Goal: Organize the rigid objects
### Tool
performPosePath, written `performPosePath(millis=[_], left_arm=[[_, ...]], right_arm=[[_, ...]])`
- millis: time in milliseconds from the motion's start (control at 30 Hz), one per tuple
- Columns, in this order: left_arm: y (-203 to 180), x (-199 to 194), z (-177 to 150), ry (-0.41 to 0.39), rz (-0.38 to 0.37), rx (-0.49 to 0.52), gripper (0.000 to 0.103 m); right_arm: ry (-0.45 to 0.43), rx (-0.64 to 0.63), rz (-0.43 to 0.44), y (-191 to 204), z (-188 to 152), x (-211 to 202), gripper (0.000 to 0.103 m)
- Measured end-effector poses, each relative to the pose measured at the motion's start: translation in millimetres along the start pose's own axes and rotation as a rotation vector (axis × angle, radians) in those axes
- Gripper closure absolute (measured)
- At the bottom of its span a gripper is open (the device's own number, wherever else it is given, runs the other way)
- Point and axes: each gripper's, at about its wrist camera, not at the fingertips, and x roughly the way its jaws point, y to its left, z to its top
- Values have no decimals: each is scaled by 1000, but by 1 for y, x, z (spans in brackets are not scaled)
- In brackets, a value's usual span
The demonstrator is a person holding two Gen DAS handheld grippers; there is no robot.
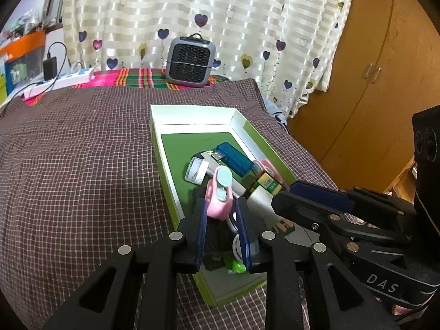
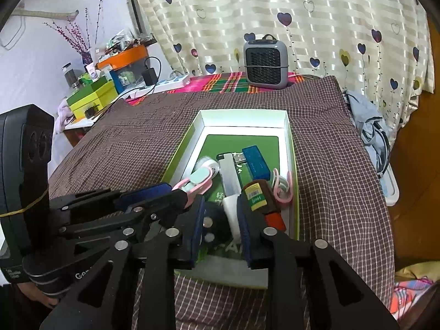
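A green-and-white box [image 1: 192, 112] [image 2: 242, 115] lies on the checked cloth and holds several small objects. Among them are a blue case [image 1: 234, 158] [image 2: 255, 162], a white round container [image 1: 196, 170] [image 2: 207, 164], a brown bottle with a yellow label [image 2: 258, 192] [image 1: 268, 183] and a white tube [image 2: 229, 177]. My left gripper [image 1: 222, 209] [image 2: 181, 189] is shut on a pink and mint clip-like gadget [image 1: 220, 192] [image 2: 196, 180] just above the box's near half. My right gripper [image 2: 221, 214] [image 1: 291, 192] hovers open and empty over the box's near end, beside the bottle.
A grey heater [image 1: 189, 62] [image 2: 265, 63] stands at the table's far edge on a bright plaid cloth. A white power strip with a black charger [image 1: 59, 78] [image 2: 165, 82] lies far left. A pink ring-shaped item [image 2: 283, 188] lies by the box's right wall. A wooden wardrobe [image 1: 371, 82] stands right.
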Motion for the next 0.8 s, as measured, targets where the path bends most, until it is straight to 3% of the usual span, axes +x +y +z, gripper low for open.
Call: performPosePath(millis=[200, 800], left_arm=[[-8, -16, -8, -16, 17, 20, 82], [-30, -55, -45, -31, 113, 75, 82]], right_arm=[[-16, -13, -10, 8, -8, -15, 66], [-46, -24, -21, 21, -39, -46, 66]])
